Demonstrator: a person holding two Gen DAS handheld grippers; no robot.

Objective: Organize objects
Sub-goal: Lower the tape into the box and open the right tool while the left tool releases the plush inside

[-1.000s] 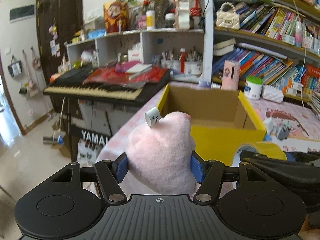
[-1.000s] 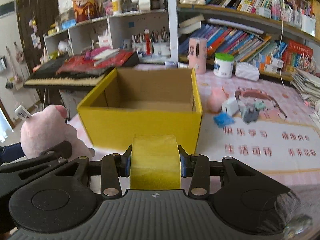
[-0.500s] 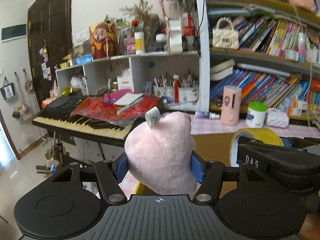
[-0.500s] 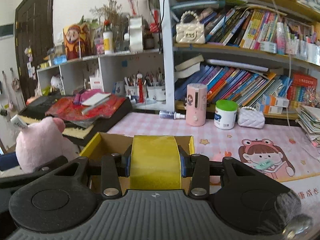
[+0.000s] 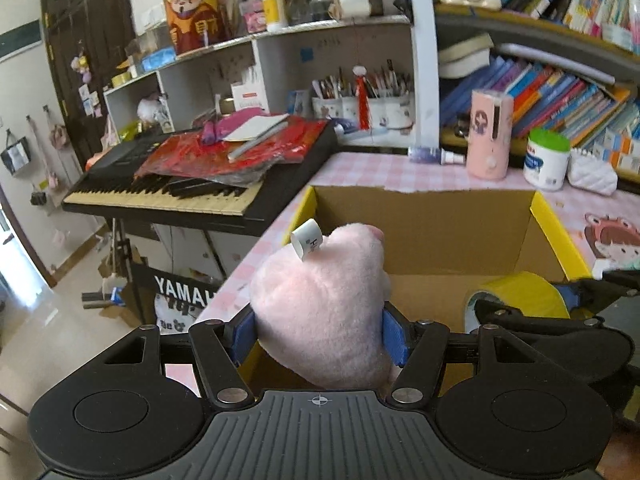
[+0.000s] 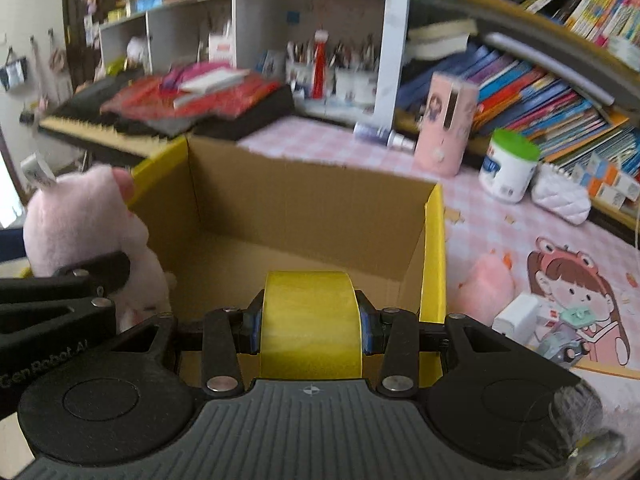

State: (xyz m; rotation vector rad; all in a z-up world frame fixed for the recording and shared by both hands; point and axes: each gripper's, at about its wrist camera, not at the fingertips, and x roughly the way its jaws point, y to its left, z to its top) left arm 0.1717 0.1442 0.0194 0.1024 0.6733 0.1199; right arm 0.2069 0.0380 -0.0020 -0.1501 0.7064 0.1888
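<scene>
My left gripper (image 5: pixel 320 334) is shut on a pink plush toy (image 5: pixel 320 304) with a white tag, held over the near left corner of an open yellow cardboard box (image 5: pixel 556 220). My right gripper (image 6: pixel 310 326) is shut on a yellow tape roll (image 6: pixel 310 320), held over the near edge of the same box (image 6: pixel 434 248). The plush toy also shows at the left of the right wrist view (image 6: pixel 76 216), and the tape roll shows at the right of the left wrist view (image 5: pixel 520 294). The box floor that shows is bare.
On the pink checked table (image 6: pixel 500 220) right of the box lie a small pink plush (image 6: pixel 486 288), a white block (image 6: pixel 516 314) and a grey toy (image 6: pixel 562 350). A pink canister (image 6: pixel 446 124), a white jar (image 6: pixel 508 166) and bookshelves stand behind. A keyboard (image 5: pixel 168 192) is left.
Both grippers rose, then tipped down over the box, so its open inside is in view below the plush toy and the tape roll. Both holds are unchanged.
</scene>
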